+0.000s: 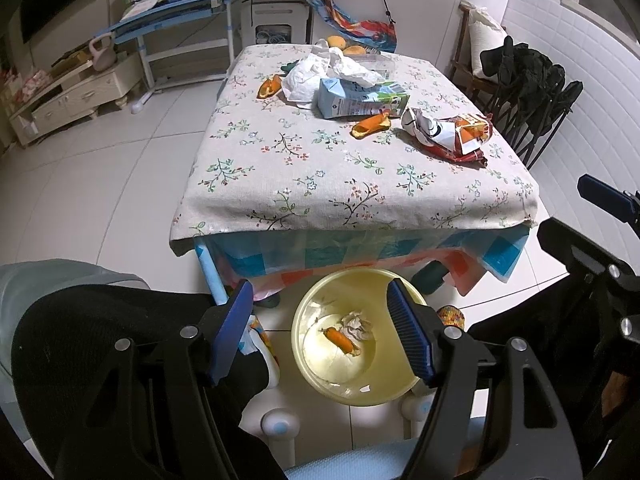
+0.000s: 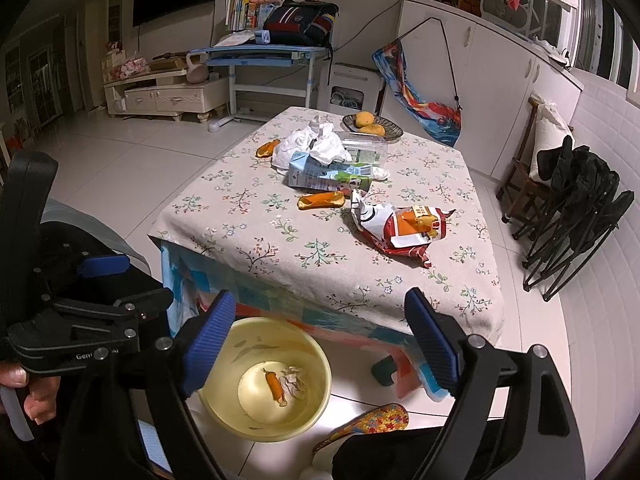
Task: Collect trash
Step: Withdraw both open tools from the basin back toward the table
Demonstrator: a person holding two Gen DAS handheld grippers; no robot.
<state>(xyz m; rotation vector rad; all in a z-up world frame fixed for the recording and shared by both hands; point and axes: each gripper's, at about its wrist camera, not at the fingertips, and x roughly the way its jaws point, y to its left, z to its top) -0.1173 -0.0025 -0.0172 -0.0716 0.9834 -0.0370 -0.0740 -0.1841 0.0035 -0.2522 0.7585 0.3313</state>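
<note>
A yellow bin [image 1: 316,380] [image 2: 316,408] stands on the floor below the table's near edge, holding an orange peel [image 1: 340,338] [image 2: 274,385] and a crumpled tissue [image 1: 358,326] [image 2: 294,380]. On the table [image 1: 320,168] [image 2: 320,248] lie a crumpled snack wrapper [image 1: 444,134] [image 2: 404,228], a milk carton [image 1: 360,100] [image 2: 328,174], white crumpled paper [image 1: 320,70] [image 2: 308,142] and two orange peels [image 1: 370,124] [image 1: 269,86] [image 2: 322,200] [image 2: 267,148]. My left gripper [image 1: 324,332] is open and empty above the bin. My right gripper [image 2: 320,344] is open and empty above the bin's right side.
A plate of oranges [image 2: 372,125] sits at the table's far edge. Folded black chairs [image 2: 576,216] stand right of the table. A blue desk [image 2: 264,56] and a low cabinet [image 2: 168,94] stand at the back. A patterned slipper [image 2: 372,422] lies by the bin.
</note>
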